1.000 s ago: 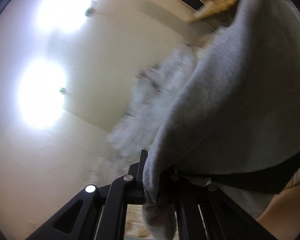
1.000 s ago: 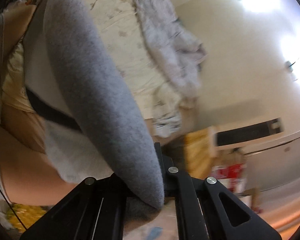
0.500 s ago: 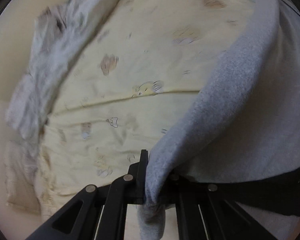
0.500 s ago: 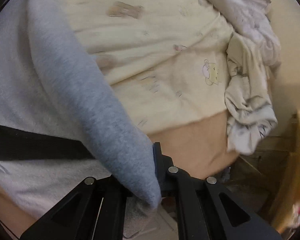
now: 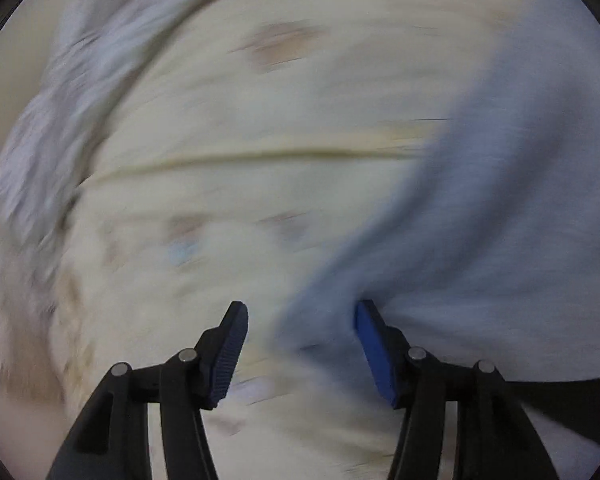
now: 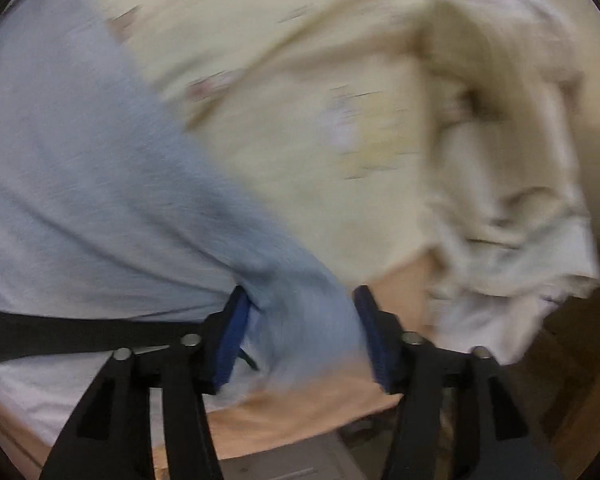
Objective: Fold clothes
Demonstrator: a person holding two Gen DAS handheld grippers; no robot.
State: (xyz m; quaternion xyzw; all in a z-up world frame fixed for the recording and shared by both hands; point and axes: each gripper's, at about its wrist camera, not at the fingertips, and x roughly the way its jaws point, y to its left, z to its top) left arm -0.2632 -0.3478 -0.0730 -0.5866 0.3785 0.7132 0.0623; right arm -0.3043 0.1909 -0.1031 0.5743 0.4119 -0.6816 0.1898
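Observation:
A grey garment (image 5: pixel 500 200) with a black band lies spread over the pale yellow bed sheet (image 5: pixel 240 140); both views are blurred by motion. My left gripper (image 5: pixel 300 320) is opening, and a corner of the grey cloth lies loose between its jaws against the right pad. In the right wrist view the same grey garment (image 6: pixel 80 180) fills the left side. My right gripper (image 6: pixel 300 312) is opening too, and the garment's corner hangs slack between its pads. The black band (image 6: pixel 80 332) runs leftward from the left finger.
A heap of crumpled pale clothes (image 5: pixel 68 92) lies along the bed's far left. More bunched cream cloth (image 6: pixel 520 220) sits at the right of the bed. The bed's wooden edge (image 6: pixel 292 412) and the floor below it show under the right gripper.
Both grippers came down from pointing at the ceiling toward the bed, bringing the grey garment with them. Both were shut on its corners and have now spread their jaws, letting the cloth go.

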